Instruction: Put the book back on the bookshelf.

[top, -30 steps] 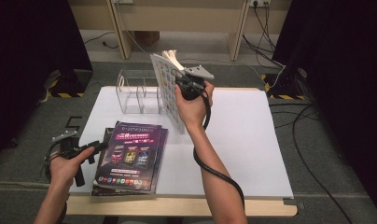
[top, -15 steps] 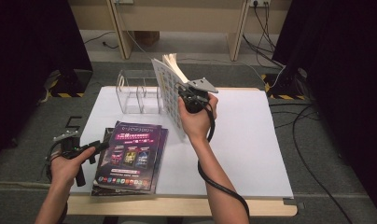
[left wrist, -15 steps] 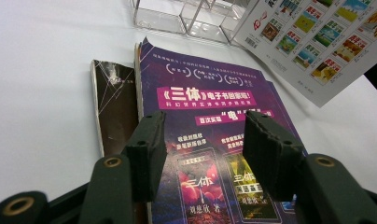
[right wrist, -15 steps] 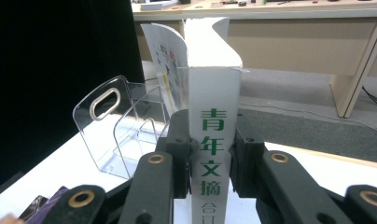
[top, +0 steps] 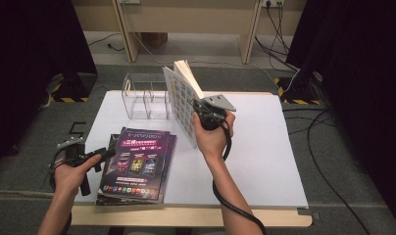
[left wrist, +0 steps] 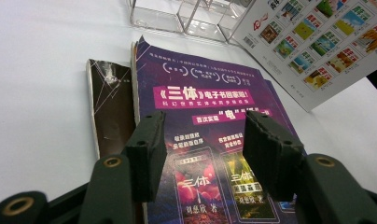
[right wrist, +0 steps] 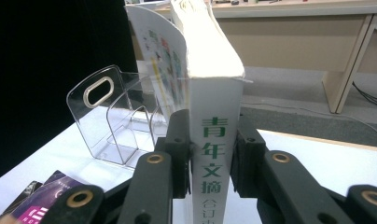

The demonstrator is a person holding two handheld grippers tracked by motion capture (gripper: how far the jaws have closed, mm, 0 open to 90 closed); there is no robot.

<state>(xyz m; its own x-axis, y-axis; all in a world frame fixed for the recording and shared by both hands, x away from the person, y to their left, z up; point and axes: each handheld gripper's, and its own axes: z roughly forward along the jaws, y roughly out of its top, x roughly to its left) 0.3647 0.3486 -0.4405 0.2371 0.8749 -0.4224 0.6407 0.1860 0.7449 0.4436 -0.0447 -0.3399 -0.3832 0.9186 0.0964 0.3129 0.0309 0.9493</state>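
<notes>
Your right gripper (right wrist: pixel 209 154) is clamped on the spine of the thick white magazine (top: pixel 184 100), holding it upright above the tabletop (top: pixel 264 147), just at 3 o'clock of the clear acrylic file holder (top: pixel 144 98). The jaws press both sides of the spine near its lower end. Treat the magazine as fairly heavy but floppy: the glossy cover already curls away from the page block, and the pages fan at the top. The spine is the stiff part, so keep your hold there; glossy paper could slip if the grip loosens. The holder looks light and rigid, and a nudge could probably slide it. Your left gripper (left wrist: pixel 200 154) hovers released, jaws apart, over the purple magazine (top: pixel 137 164) lying flat at 7 o'clock of the tabletop, on a small stack.
</notes>
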